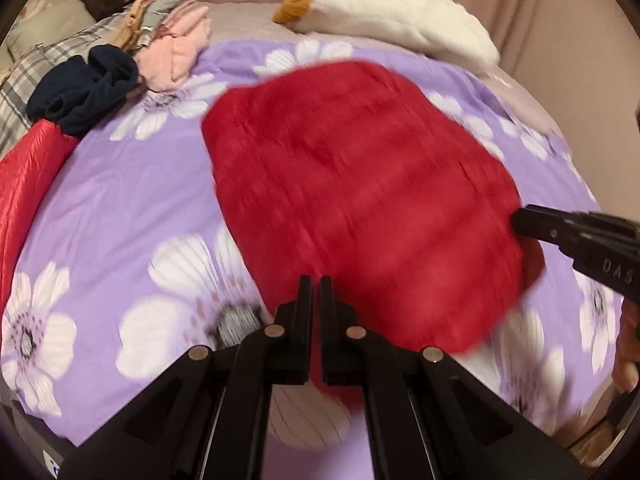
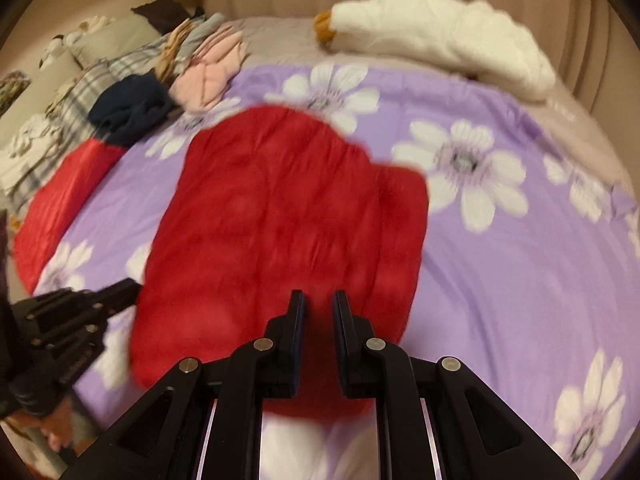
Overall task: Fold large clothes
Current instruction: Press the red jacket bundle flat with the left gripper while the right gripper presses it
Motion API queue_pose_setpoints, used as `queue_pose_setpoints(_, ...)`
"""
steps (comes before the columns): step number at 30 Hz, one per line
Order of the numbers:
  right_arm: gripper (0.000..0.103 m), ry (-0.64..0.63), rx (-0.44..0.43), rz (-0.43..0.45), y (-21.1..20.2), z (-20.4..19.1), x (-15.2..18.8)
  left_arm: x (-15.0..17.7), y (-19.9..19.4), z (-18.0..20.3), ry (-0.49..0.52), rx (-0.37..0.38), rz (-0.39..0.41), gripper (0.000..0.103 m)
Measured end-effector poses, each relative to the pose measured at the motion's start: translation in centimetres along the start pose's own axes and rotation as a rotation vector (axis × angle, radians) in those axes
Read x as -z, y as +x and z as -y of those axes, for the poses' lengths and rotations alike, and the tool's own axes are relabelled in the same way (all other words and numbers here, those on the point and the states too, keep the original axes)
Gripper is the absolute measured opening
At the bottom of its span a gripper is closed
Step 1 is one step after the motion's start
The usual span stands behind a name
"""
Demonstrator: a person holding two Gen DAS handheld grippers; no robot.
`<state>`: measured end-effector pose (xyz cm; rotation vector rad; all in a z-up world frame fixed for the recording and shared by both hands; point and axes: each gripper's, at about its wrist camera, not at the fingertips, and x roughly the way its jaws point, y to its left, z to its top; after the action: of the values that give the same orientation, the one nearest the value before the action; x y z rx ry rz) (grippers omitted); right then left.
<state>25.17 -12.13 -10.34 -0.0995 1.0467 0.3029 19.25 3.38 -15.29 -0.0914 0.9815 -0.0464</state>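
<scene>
1. A purple bedspread (image 1: 120, 184) printed with large white flowers covers the bed and fills most of both views.
2. A red quilted garment (image 1: 360, 200) lies spread on the middle of the bedspread, blurred in both views; its near edge reaches down to the fingers of both grippers.
3. A white plush toy (image 1: 400, 16) with an orange end lies along the far right side of the bed, well apart from the red quilted garment.
4. A second red cloth (image 1: 28, 184) lies flat at the left edge of the bed.
5. A heap of clothes (image 1: 168, 48) sits at the far left: a dark navy piece (image 1: 88, 88) nearest, pink, grey and tan pieces behind it, and plaid fabric beneath.
6. The left gripper (image 1: 316, 284) has its fingers drawn almost together, with only a thin slit between them; red fabric shows behind them, but whether any is pinched I cannot tell.
7. The right gripper (image 2: 319, 298) has its fingers nearly closed, with a narrow gap; red fabric shows through the gap, and a hold on it cannot be made out.
8. In the left wrist view the right gripper's tip sits at the red quilted garment's right edge.
</scene>
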Motion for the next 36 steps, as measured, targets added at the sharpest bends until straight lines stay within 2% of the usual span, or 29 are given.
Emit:
queue_pose_setpoints(3,0.014,0.005,0.0,0.0,-0.4,-0.2,1.6,1.8,0.1,0.7,0.014,-0.016,0.006,0.0)
queue_pose_setpoints(8,0.014,0.051,-0.012,-0.028,1.1,0.1,2.6,2.0,1.9,-0.3,-0.088,0.056,-0.024,0.0)
queue_pose_setpoints(16,0.014,0.063,-0.037,-0.07,5.5,1.1,3.3,1.6,5.0,0.9,-0.085,0.053,-0.037,0.0)
queue_pose_setpoints(21,0.014,0.004,0.013,-0.095,7.3,0.2,3.6,1.4,6.2,2.1,-0.027,0.016,-0.025,0.0)
queue_pose_setpoints(24,0.014,-0.006,0.015,-0.091,7.9,0.2,3.5,1.0,6.8,2.1,-0.038,0.015,-0.017,0.0)
queue_pose_setpoints(30,0.013,-0.024,-0.009,0.009,7.8,0.9,5.0,1.2,6.9,1.8,-0.061,0.027,0.006,0.0)
queue_pose_setpoints(32,0.013,-0.04,0.001,0.074,7.7,0.7,6.2,1.5,6.8,2.2,-0.055,0.008,0.031,0.0)
queue_pose_setpoints(36,0.013,-0.042,0.02,0.143,7.5,0.3,7.5,2.4,6.5,3.2,-0.032,-0.05,0.072,0.0)
